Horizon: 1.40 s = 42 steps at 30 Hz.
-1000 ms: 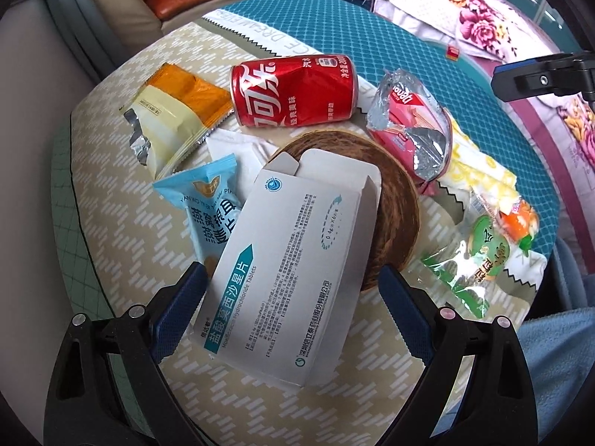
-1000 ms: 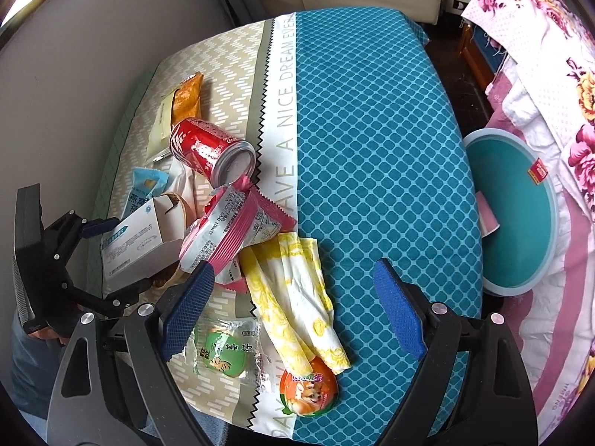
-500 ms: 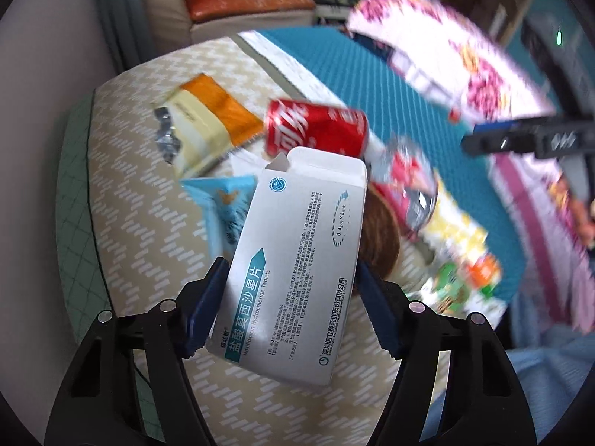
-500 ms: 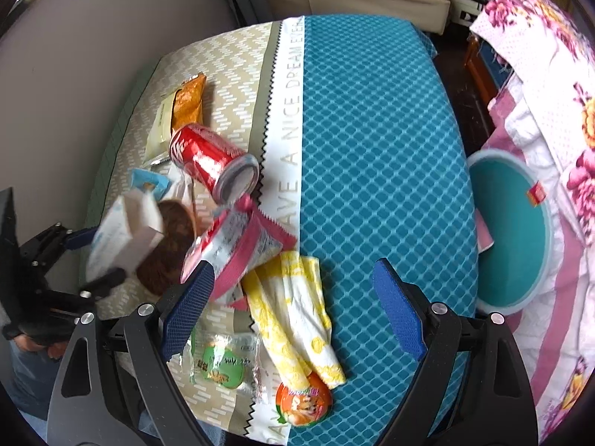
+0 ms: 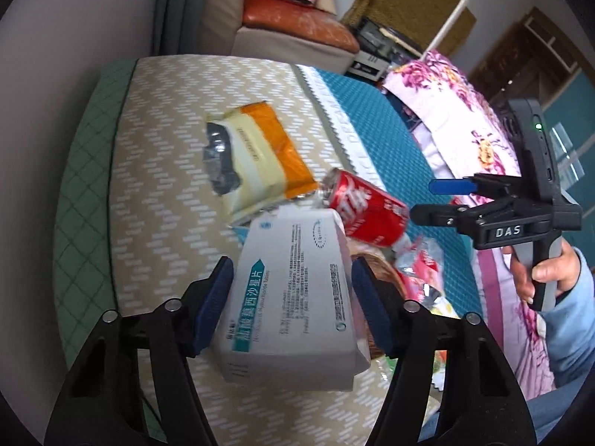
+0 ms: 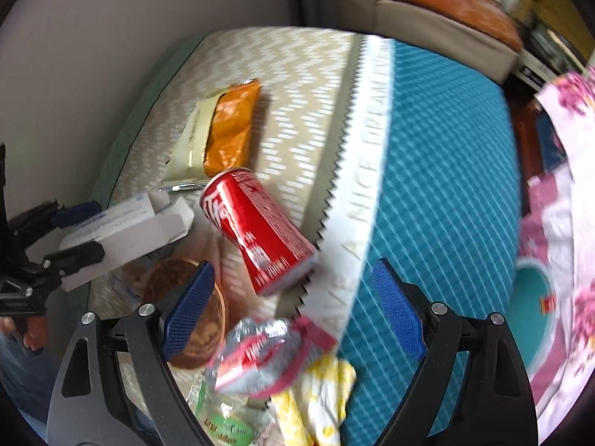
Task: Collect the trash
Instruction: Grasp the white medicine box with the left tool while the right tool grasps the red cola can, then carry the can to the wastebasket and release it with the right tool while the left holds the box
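My left gripper (image 5: 290, 265) holds a white medicine box (image 5: 290, 319) clear of the table, its jaws still closing with the blue pads pressing on the box's sides. The right wrist view shows the same box (image 6: 122, 230) in that left gripper (image 6: 91, 228) at the left edge. A red cola can (image 6: 260, 223) lies on its side on the table, directly below my right gripper (image 6: 293, 271), which is open with nothing held. From the left wrist view, the can (image 5: 366, 212) lies behind the box and the right gripper (image 5: 435, 200) hangs to the right, held by a hand (image 5: 546, 271).
An orange and cream wrapper (image 6: 223, 130) lies behind the can. A brown woven mat (image 6: 200, 319), a pink and silver wrapper (image 6: 267, 356), a yellow wrapper (image 6: 319, 390) and a green sweet packet (image 6: 227, 427) crowd the near edge. A teal basin (image 6: 531, 297) sits past the table's right side.
The left gripper closed on the white box, lifted it off the mat and rolled. The right gripper moved left from over the teal cloth to above the red can.
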Tool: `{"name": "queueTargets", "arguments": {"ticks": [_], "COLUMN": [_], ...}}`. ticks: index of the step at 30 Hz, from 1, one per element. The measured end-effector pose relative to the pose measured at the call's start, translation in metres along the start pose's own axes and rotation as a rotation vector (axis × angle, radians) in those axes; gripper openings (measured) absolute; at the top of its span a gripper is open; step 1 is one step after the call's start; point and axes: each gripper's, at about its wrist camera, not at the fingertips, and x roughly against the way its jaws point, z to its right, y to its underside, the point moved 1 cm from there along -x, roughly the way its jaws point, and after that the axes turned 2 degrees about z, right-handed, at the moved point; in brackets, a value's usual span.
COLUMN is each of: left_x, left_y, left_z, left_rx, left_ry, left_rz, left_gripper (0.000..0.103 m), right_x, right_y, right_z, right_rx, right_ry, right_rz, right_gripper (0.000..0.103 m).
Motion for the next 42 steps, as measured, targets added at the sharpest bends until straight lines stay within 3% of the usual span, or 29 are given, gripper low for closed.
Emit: {"name": "queueTargets", "arguments": {"ticks": [7,12,14,18,21,28,30,32,36,42], "left_x": [-0.015,-0.016,-0.013,-0.025,-0.038,-0.061,-0.068,-0.075,-0.065,-0.023], "left_y": [0.013,0.007,0.001,-0.006,-0.007,-0.008,-0.007,-0.006,-0.007,-0.013], "left_z": [-0.006,-0.005,-0.004,0.000,0.006,0.029,0.030,0.030,0.029,0.039], "left_rx": [-0.036,-0.045,-0.041,-0.056,-0.064,-0.170,-0.181,-0.173,-0.139,-0.071], "left_ry": [-0.057,-0.096,-0.102,-0.152,-0.184,-0.335,-0.363,-0.358,-0.371,-0.275], "left_rz": [-0.069,-0.068,-0.053,-0.083,-0.107,-0.125,-0.139,-0.163,-0.129,-0.037], "left_gripper": [0.065,0.067,0.074,0.085,0.086,0.086,0.081,0.054,0.054,0.054], "right_x": [-0.045,-0.057,-0.053,-0.038,-0.030,-0.012,-0.004,0.001,0.015,0.038], "right_y": [-0.022,-0.026,-0.023,-0.014,-0.005,0.011,0.016,0.022,0.034,0.052], "right_z": [-0.022,-0.026,-0.026,-0.013,-0.004,0.016,0.022,0.025,0.034,0.052], "right_rx": [0.127,0.141,0.122,0.046,0.000,-0.079,-0.096,-0.109,-0.138,-0.195], "right_ry": [-0.017,-0.037,-0.075,-0.087,-0.091,-0.116,-0.132,-0.142,-0.157,-0.183], "right_rz": [-0.075,-0.077,-0.071,-0.028,-0.012,0.021,0.037,0.047,0.073,0.127], "right_gripper": [0.079,0.052,0.046,0.045,0.045,0.045,0.045,0.045,0.045,0.045]}}
